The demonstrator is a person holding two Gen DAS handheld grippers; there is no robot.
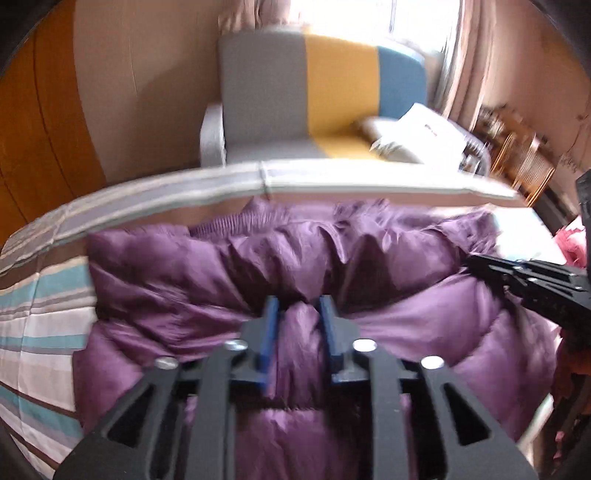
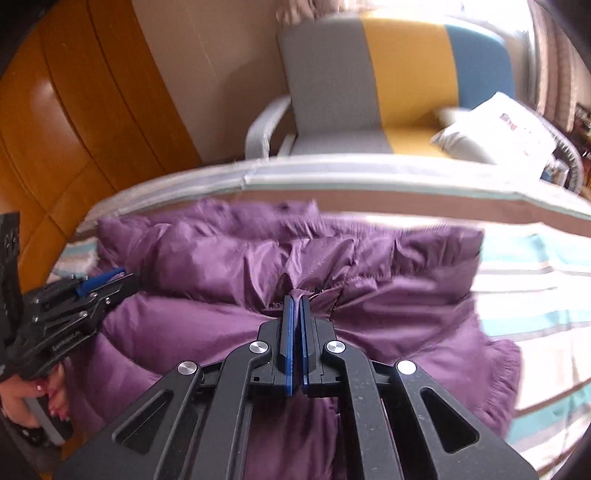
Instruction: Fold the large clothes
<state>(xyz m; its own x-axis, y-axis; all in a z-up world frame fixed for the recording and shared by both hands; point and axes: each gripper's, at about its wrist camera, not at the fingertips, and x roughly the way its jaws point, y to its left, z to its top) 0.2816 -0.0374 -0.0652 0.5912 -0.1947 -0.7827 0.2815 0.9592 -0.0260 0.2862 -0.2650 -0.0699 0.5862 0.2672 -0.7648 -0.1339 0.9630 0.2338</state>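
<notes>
A purple puffy down jacket (image 1: 207, 280) lies bunched on a striped bed (image 1: 40, 317); it also shows in the right wrist view (image 2: 207, 266). My left gripper (image 1: 300, 306) has a thick fold of the purple jacket between its blue pads, jaws part closed around it. My right gripper (image 2: 297, 301) is shut tight on a pinch of jacket fabric near the middle. In the left wrist view the right gripper (image 1: 476, 264) comes in from the right edge. In the right wrist view the left gripper (image 2: 110, 278) sits at the left, held by a hand.
A grey, yellow and blue armchair (image 1: 314, 96) with a white pillow (image 1: 417, 136) stands beyond the bed's far edge. A wooden wardrobe (image 2: 74, 110) is at the left. Curtains and a bright window (image 1: 424, 22) are at the back right.
</notes>
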